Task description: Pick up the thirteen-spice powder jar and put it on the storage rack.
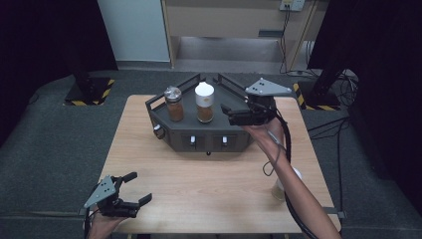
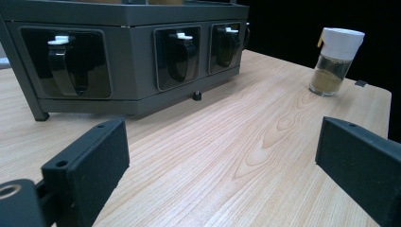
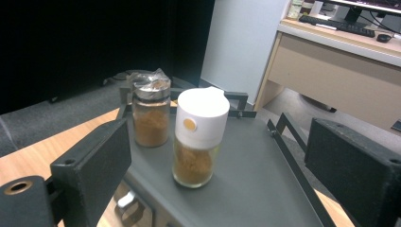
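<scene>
Hovering my right gripper w/ jaws standing wide & empty, just right of the white-capped jar on the rack; silver-lidded jar is sitting farther left. I'm resting the left gripper near-left, jaws apart, nothing between.

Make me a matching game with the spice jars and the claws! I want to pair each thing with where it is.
Things:
1. white-capped jar
2. silver-lidded jar
3. green-spice jar
4. left claw

Places:
A. bare wooden table, near the right edge
B. dark rack, left spot
C. near the table's front left corner, open
D. dark rack, beside the right claw

Pairs: 1-D, 2-B, 3-A, 4-C
</scene>
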### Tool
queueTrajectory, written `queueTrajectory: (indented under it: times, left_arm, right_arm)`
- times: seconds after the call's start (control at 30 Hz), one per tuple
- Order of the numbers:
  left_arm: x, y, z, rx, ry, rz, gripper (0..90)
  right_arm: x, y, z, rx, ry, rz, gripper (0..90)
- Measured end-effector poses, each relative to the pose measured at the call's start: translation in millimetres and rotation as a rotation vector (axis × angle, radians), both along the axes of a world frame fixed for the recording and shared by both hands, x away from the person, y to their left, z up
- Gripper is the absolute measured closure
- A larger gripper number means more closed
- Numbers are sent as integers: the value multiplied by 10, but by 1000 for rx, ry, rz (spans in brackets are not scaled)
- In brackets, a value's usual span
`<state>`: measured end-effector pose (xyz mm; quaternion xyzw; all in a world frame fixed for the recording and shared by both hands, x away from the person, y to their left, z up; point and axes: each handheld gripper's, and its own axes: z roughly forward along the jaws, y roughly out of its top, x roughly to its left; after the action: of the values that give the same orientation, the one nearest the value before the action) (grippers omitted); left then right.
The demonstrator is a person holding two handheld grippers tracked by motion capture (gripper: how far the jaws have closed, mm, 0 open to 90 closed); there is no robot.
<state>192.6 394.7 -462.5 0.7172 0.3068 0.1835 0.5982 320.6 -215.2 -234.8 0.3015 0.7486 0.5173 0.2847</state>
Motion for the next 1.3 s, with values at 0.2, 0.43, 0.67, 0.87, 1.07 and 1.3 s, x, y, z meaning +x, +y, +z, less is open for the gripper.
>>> queueTrajectory:
  times: [0.2,0.43,0.67,0.87,1.07,1.3]
  left_arm:
    - [0,-3,1,1,0,0,26]
    - [-1,-4,1,0,1,0,26]
    - [-2,-9,2,2,1,0,26]
    - [0,-12,1,4,2,0,26]
    - [-6,-9,-2,3,0,4,26]
    - [-11,-17,2,9,-2,8,24]
  right_arm:
    - [-222,-223,-55,6,-20,16,78]
    - [-504,-491,-143,27,-35,24,74]
    - [-779,-800,-323,57,-41,8,70]
    - [-992,-1043,-526,93,-36,-22,66]
    - [-1214,-1173,-723,91,-41,-65,64]
    - [-1458,-1286,-978,100,-30,-107,62]
